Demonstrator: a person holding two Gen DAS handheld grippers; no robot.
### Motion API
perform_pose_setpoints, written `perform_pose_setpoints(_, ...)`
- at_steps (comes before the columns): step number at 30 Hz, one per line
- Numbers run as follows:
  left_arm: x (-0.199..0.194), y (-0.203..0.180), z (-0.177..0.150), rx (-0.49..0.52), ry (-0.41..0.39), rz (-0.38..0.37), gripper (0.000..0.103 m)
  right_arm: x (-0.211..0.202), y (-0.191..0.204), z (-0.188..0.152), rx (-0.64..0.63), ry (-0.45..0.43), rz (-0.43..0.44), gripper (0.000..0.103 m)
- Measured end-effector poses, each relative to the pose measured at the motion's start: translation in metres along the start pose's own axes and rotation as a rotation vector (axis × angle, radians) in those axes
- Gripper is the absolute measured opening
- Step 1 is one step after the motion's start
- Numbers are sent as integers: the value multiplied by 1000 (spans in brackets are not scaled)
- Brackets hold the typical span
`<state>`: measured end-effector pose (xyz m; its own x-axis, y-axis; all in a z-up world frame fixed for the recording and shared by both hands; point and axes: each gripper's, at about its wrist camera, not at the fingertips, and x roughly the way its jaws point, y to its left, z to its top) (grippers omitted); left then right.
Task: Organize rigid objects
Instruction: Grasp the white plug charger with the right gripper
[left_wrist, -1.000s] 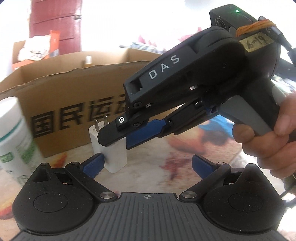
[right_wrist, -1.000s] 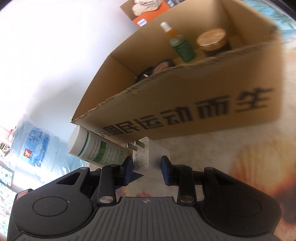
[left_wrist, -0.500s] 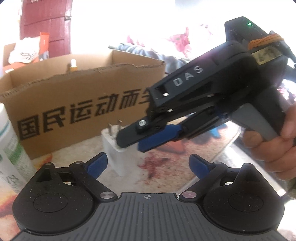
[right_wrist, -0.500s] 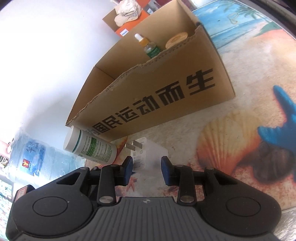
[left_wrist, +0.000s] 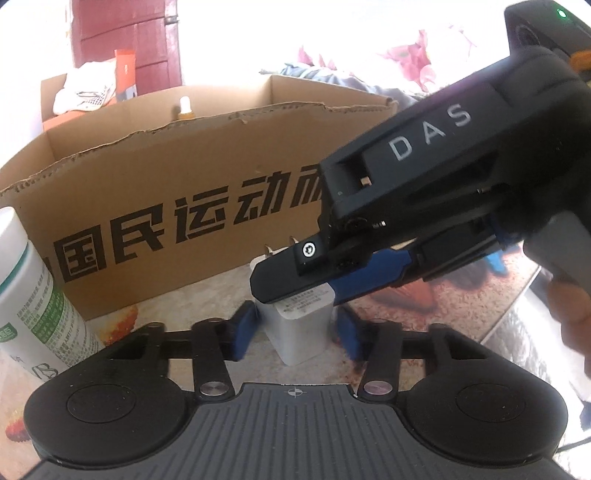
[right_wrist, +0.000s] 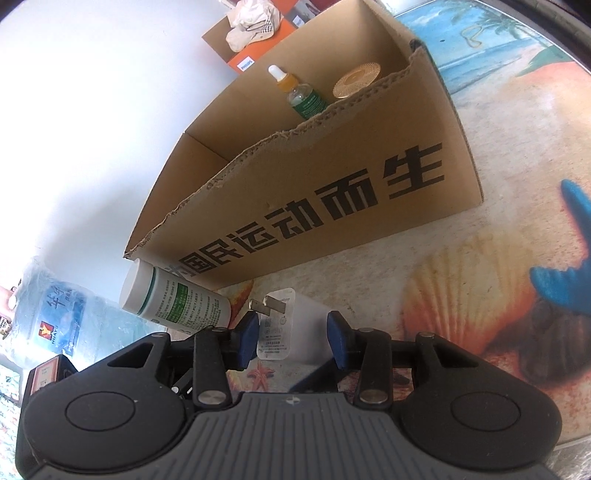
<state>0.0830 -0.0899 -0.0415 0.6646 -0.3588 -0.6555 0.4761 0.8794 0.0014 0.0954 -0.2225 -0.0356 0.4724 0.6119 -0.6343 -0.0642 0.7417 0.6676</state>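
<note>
A white charger plug (left_wrist: 303, 314) stands upright on the printed mat, prongs up, in front of a cardboard box (left_wrist: 184, 221). My left gripper (left_wrist: 295, 332) is closing, and its blue pads (left_wrist: 245, 326) sit against both sides of the charger's lower body. My right gripper (left_wrist: 291, 282) reaches in from the right across the charger's top. In the right wrist view the charger (right_wrist: 295, 321) stands between that gripper's (right_wrist: 293, 334) pads (right_wrist: 338, 339), which are opening with a thin gap on the right side.
A white bottle with a green label (right_wrist: 173, 295) stands left of the charger by the box corner. The box (right_wrist: 332, 184) holds a dropper bottle (right_wrist: 299, 96) and a gold-lidded jar (right_wrist: 356, 79). A water jug (right_wrist: 55, 314) stands at far left. A hand (left_wrist: 569, 314) holds the right gripper.
My left jaws went from wide apart to closed against the charger. The right jaws spread slightly off it. The charger stayed upright in the same spot.
</note>
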Motion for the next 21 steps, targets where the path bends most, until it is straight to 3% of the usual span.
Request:
perform_pose_setpoints(10, -5, -9, -3, -12, 28, 0, 38, -6, 0, -11, 16, -3, 5, 42)
perform_pose_setpoints(21, 10, -7, 8, -27, 45, 2, 43, -5, 3, -12, 18, -18, -8, 42)
